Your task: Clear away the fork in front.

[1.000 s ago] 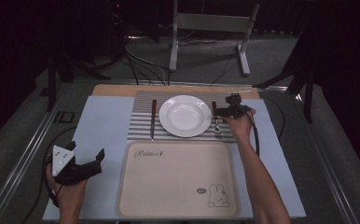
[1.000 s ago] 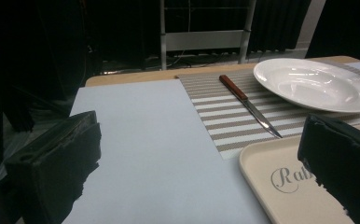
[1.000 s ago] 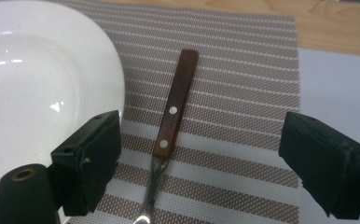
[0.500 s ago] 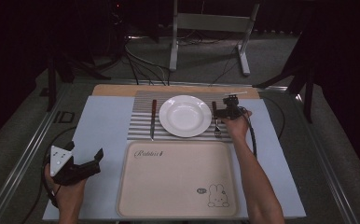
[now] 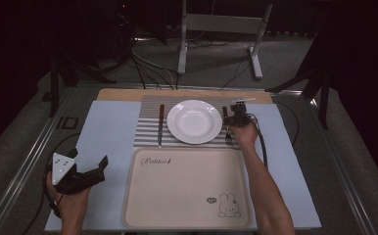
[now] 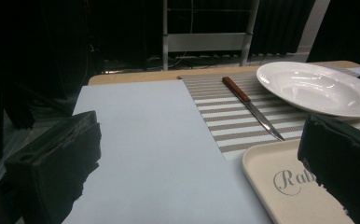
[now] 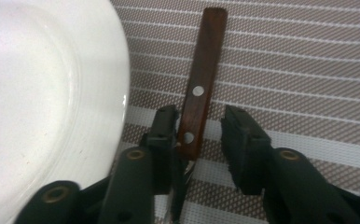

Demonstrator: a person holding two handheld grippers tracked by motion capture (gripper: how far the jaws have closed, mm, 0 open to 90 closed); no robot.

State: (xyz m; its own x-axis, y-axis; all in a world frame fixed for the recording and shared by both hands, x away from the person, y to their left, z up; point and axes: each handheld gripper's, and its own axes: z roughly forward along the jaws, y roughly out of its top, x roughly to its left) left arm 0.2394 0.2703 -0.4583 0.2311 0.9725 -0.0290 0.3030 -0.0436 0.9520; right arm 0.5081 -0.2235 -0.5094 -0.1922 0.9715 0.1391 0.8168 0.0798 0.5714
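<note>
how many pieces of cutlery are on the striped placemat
2. A knife lies left of the white plate. A wooden-handled fork lies right of the plate, its handle between the open jaws of the right gripper. More could be hidden under the hand.

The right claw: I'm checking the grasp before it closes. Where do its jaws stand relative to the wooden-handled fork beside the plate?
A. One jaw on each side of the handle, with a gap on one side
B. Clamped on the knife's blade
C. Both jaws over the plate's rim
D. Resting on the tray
A: in the right gripper view, the right claw straddles the fork handle, open, the plate lying beside it.
</note>
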